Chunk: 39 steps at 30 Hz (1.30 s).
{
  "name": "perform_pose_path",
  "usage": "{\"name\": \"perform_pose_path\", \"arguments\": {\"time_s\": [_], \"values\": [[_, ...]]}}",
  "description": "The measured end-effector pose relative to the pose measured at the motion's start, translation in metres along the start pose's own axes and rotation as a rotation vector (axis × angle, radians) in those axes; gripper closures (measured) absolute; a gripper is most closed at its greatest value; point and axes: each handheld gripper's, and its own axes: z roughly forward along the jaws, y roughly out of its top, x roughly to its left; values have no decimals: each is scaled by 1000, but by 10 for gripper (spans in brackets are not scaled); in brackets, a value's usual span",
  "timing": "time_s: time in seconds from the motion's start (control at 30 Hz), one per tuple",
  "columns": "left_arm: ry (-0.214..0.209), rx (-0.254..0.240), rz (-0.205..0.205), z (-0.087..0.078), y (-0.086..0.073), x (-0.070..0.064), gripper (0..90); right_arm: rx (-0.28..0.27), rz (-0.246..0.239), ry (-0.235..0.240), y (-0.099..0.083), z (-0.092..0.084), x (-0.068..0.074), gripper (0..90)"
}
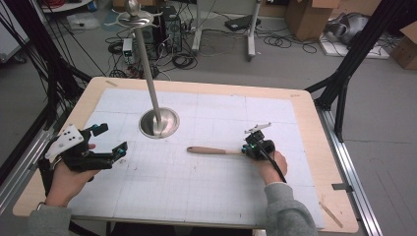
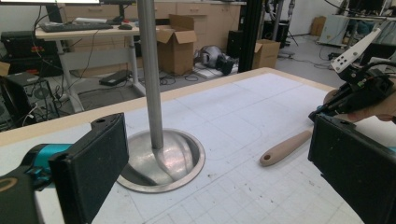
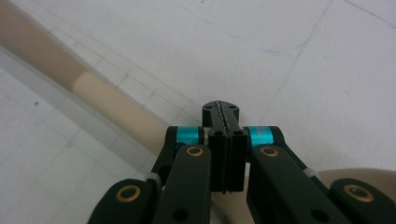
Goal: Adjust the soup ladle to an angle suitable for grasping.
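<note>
A wooden-handled utensil (image 1: 211,150) lies flat on the white grid mat (image 1: 196,196), handle pointing left. My right gripper (image 1: 248,146) sits at its right end. In the right gripper view the jaws (image 3: 221,111) are shut flat together with nothing between the pads. The handle (image 3: 105,98) runs beneath them, and a pale rounded part of the utensil (image 3: 359,179) shows at the lower right. My left gripper (image 1: 112,139) is at the mat's left side, held above it. It stands open and empty (image 2: 219,177), facing the utensil (image 2: 285,148) and the right gripper (image 2: 317,112).
A metal stand with a round dish base (image 1: 159,123) and a tall pole (image 1: 147,64) rises at the mat's back left; it shows close in the left gripper view (image 2: 187,158). A thin wooden stick (image 1: 330,215) lies near the table's front right corner. Black frame struts (image 1: 344,73) flank the table.
</note>
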Motion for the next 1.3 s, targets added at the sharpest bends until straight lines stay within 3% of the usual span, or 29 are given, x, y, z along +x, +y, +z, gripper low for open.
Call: {"name": "perform_pose_path", "arguments": {"time_s": [0.4, 0.47, 0.57, 0.77, 1.3], "values": [[-1, 0, -4, 0, -1, 1, 55, 34, -14, -35, -4, -5, -3, 900], [0, 0, -5, 1, -1, 1, 55, 53, 0, -25, -6, -8, -4, 900], [-2, 0, -5, 1, 0, 0, 55, 71, -18, -31, -7, -11, -1, 900], [-11, -2, -4, 5, 1, -1, 55, 85, -3, -3, -15, -18, 1, 900], [-27, 1, 4, 14, 4, -3, 55, 115, -5, 7, -30, -31, 11, 900]]}}
